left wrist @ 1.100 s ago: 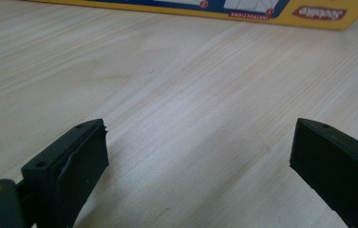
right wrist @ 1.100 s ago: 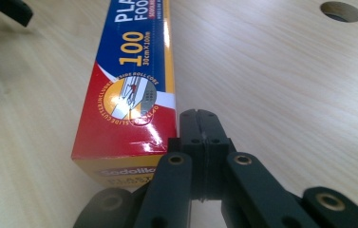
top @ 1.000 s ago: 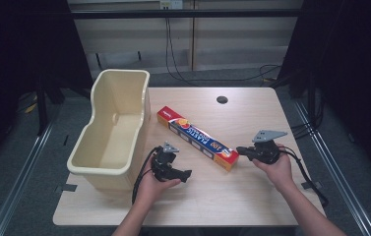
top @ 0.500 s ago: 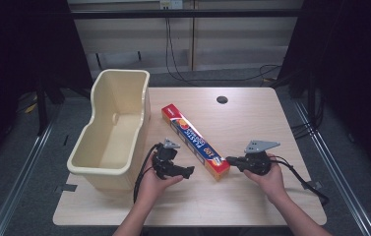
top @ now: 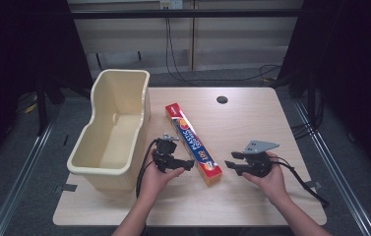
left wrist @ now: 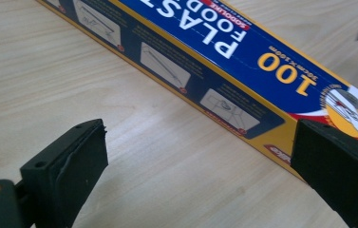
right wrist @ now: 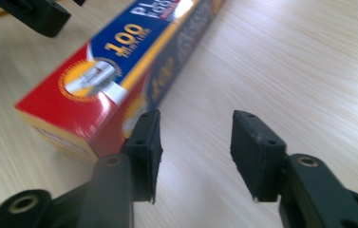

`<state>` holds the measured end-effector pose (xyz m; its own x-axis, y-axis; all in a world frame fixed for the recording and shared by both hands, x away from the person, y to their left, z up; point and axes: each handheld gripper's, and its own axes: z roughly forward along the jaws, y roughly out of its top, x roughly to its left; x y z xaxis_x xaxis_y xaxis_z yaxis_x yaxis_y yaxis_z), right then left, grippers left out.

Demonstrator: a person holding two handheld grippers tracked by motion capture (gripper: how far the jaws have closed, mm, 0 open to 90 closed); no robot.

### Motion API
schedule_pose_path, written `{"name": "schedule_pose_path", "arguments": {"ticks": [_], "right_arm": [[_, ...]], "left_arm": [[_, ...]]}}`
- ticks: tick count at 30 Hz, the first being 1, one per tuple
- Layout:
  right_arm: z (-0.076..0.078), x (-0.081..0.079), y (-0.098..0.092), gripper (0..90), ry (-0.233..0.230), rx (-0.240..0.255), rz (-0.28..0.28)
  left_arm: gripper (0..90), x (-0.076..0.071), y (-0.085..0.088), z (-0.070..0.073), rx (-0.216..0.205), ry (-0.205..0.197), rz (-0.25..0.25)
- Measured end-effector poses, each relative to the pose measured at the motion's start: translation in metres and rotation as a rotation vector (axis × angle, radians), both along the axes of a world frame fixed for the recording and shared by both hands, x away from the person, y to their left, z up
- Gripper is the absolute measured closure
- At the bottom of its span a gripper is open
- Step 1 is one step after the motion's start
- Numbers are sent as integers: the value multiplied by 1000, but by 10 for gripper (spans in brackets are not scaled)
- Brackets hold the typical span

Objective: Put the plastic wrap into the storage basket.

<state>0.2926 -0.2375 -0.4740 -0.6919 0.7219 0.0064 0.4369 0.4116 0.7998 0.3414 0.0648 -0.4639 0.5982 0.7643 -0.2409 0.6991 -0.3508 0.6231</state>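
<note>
A long box of plastic food wrap (top: 193,143) lies flat on the tabletop (top: 252,123), slanting away from the person, and serves as the landmark here. Its red near end (right wrist: 67,118) points toward the person's edge of the tabletop; its far end lies close beside the cream plastic tub (top: 111,132), which stands left of the box and overhangs the tabletop's left edge.

The left gripper (top: 185,164) sits just left of the box's near half, held in the person's left hand (top: 156,179). Its jaws stand wide apart with only bare wood between them (in the left gripper view the box's long side runs just beyond the jaw tips), and they hold nothing.

The right gripper (top: 230,164) is to the right of the box's near end, in the right hand (top: 271,179), pointing toward the box. Its jaws have just been opening and now stand partly apart; nothing is between them. In the right gripper view one jaw lies right beside the box's red corner, though I cannot tell whether it touches. A round hole (top: 222,100) in the tabletop lies well beyond the box, to its right.
</note>
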Motion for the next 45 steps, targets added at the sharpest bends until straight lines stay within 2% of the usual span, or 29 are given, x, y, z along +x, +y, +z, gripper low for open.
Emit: {"name": "schedule_pose_path", "arguments": {"ticks": [1, 2, 4, 5, 7, 8, 10, 16, 21, 23, 29, 33, 34, 36, 38, 41, 43, 44, 45], "right_arm": [[2, -3, -10, 469, -9, -7, -22], [2, -3, -10, 469, -9, -7, -22], [3, -7, -22, 351, -4, -16, -67], [3, -7, -22, 351, -4, -16, -67], [4, -9, -32, 275, 1, -12, -101], [4, -9, -32, 275, 1, -12, -101], [4, -11, -38, 237, -6, -2, -119], [5, -11, -43, 214, -12, 13, -133], [5, -11, -45, 209, -20, 17, -136], [5, -11, -46, 204, -15, 24, -142], [4, -11, -47, 204, -16, 32, -142], [3, -11, -46, 205, -12, 33, -143], [3, -11, -46, 204, -13, 33, -145], [3, -11, -46, 204, -14, 34, -145], [4, -11, -46, 205, -15, 37, -147], [4, -11, -48, 205, -15, 43, -144], [4, -11, -49, 205, -13, 44, -146], [4, -12, -49, 205, -10, 45, -147], [4, -12, -49, 206, -11, 43, -147]], "left_arm": [[43, 2, -3, 0, 0, 13, 13], [41, 2, -3, 0, 0, 13, 13], [38, 6, -7, 1, -7, 16, 32], [38, 9, -8, 2, 12, 17, 23], [27, 13, -13, 4, 19, 18, 36], [22, 16, -17, 4, 10, 20, 56], [20, 23, -23, 6, 21, 6, 67], [2, 33, -38, 11, 22, 2, 96], [0, 43, -49, 9, 47, -7, 133], [0, 48, -52, 5, 62, 11, 166], [0, 57, -53, 3, 50, 40, 226], [0, 60, -59, 0, 31, 71, 244], [0, 62, -62, -2, 38, 87, 249], [0, 63, -64, -5, 48, 97, 242], [0, 65, -66, -10, 46, 127, 252], [0, 66, -65, -10, 40, 132, 252], [6, 65, -62, -8, 36, 160, 240], [22, 65, -60, -8, 39, 155, 227], [37, 63, -58, -6, 47, 169, 221]]}}
